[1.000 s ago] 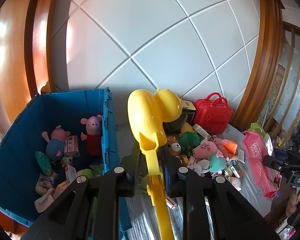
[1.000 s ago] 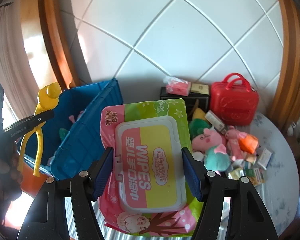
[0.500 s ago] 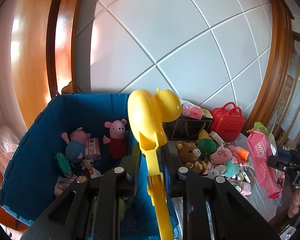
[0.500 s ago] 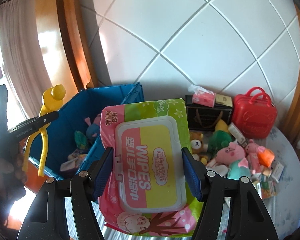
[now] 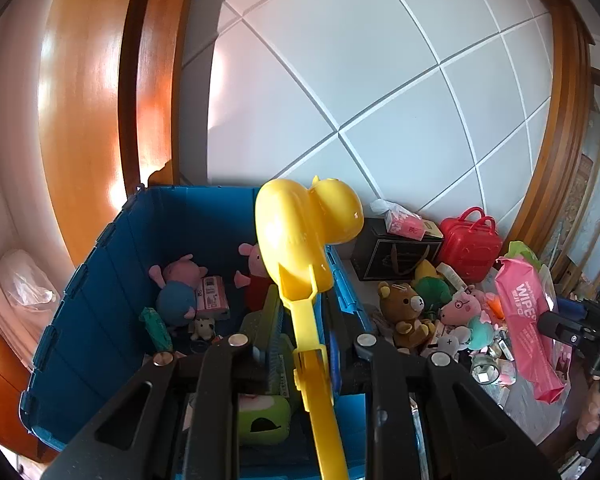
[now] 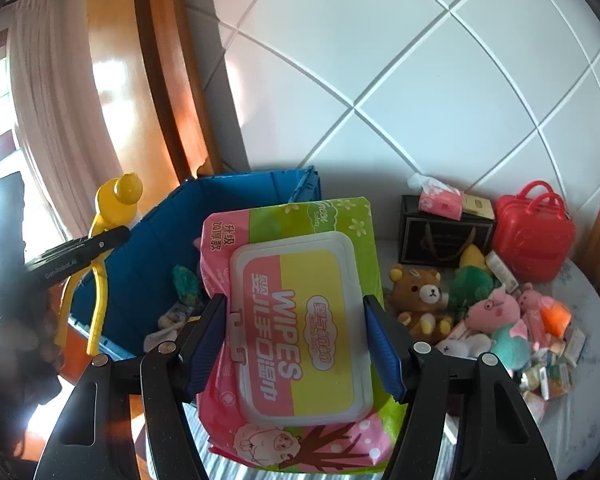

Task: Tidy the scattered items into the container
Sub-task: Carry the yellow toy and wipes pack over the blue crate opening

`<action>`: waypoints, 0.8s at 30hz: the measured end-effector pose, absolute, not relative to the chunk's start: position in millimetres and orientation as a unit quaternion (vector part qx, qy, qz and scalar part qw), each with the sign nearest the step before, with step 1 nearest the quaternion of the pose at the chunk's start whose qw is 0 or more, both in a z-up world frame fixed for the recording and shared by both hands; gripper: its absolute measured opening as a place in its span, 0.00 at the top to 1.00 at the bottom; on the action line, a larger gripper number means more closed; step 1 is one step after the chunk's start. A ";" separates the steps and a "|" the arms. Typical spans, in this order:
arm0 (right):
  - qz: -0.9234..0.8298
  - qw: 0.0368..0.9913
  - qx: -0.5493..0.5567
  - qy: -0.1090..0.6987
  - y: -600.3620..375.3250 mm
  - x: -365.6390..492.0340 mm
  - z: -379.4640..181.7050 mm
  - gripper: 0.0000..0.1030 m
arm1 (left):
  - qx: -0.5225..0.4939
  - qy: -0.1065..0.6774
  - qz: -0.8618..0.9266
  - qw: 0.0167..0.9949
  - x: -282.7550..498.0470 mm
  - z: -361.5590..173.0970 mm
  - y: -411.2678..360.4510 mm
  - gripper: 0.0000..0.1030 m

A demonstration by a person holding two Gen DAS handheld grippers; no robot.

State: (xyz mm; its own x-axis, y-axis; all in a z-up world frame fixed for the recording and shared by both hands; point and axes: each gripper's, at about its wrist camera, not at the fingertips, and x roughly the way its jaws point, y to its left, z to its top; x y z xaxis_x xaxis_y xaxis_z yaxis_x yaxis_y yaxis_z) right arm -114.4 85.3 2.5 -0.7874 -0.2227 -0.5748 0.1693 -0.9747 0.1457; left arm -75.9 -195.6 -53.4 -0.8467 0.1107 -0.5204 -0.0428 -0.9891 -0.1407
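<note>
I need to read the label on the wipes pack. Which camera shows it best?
The right wrist view: the wipes pack faces the camera, lid and print legible, clamped in the right gripper. The left wrist view shows it only edge-on at the far right, with part of the word WIPES.

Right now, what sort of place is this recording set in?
Probably a room in a home, likely a child's play area: plush toys piled on a round table, a blue storage crate half filled with toys, wooden trim and a curtained window.
</note>
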 end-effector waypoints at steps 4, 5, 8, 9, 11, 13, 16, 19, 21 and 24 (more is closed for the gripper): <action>-0.944 0.112 0.306 -0.043 62.8 -120.4 2.9 0.36 | -0.274 -0.058 0.959 0.037 -74.2 -54.3 -211.2 0.81; -0.944 0.114 0.306 -0.042 56.7 -122.4 2.9 0.36 | -0.274 -0.058 0.959 0.036 -74.0 -55.0 -215.2 0.81; -0.944 0.124 0.304 -0.037 36.9 -128.2 4.6 0.36 | -0.274 -0.060 0.959 0.032 -73.4 -56.7 -228.8 0.81; -0.944 0.128 0.303 -0.035 29.6 -130.9 5.4 0.36 | -0.274 -0.061 0.959 0.031 -73.7 -57.1 -233.8 0.81; -0.943 0.135 0.302 -0.028 15.3 -135.9 6.8 0.36 | -0.273 -0.064 0.959 0.027 -74.3 -58.5 -243.5 0.81; -0.943 0.142 0.301 -0.022 2.0 -141.2 8.2 0.36 | -0.273 -0.068 0.959 0.024 -75.7 -60.1 -253.7 0.81; -0.941 0.154 0.300 -0.010 -20.2 -150.8 8.5 0.36 | -0.274 -0.077 0.958 0.020 -78.1 -62.5 -267.8 0.81; -0.938 0.162 0.306 -0.004 -39.4 -161.5 3.7 0.36 | -0.276 -0.083 0.957 0.015 -81.9 -65.4 -281.6 0.81; -0.936 0.168 0.309 0.000 -51.4 -167.7 1.6 0.36 | -0.278 -0.084 0.957 0.011 -84.1 -67.4 -288.6 0.81; -0.934 0.176 0.312 0.007 -67.1 -175.4 -0.1 0.36 | -0.279 -0.091 0.956 0.006 -87.4 -69.8 -301.2 0.81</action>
State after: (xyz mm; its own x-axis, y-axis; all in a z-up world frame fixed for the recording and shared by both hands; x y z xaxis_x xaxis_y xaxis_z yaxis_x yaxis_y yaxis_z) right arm -175.4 -67.1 -0.1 -0.7434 -0.3238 -0.5852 0.3325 -0.9381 0.0967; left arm -87.4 -301.2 -69.8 -0.8447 0.0612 -0.5318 0.0399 -0.9835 -0.1765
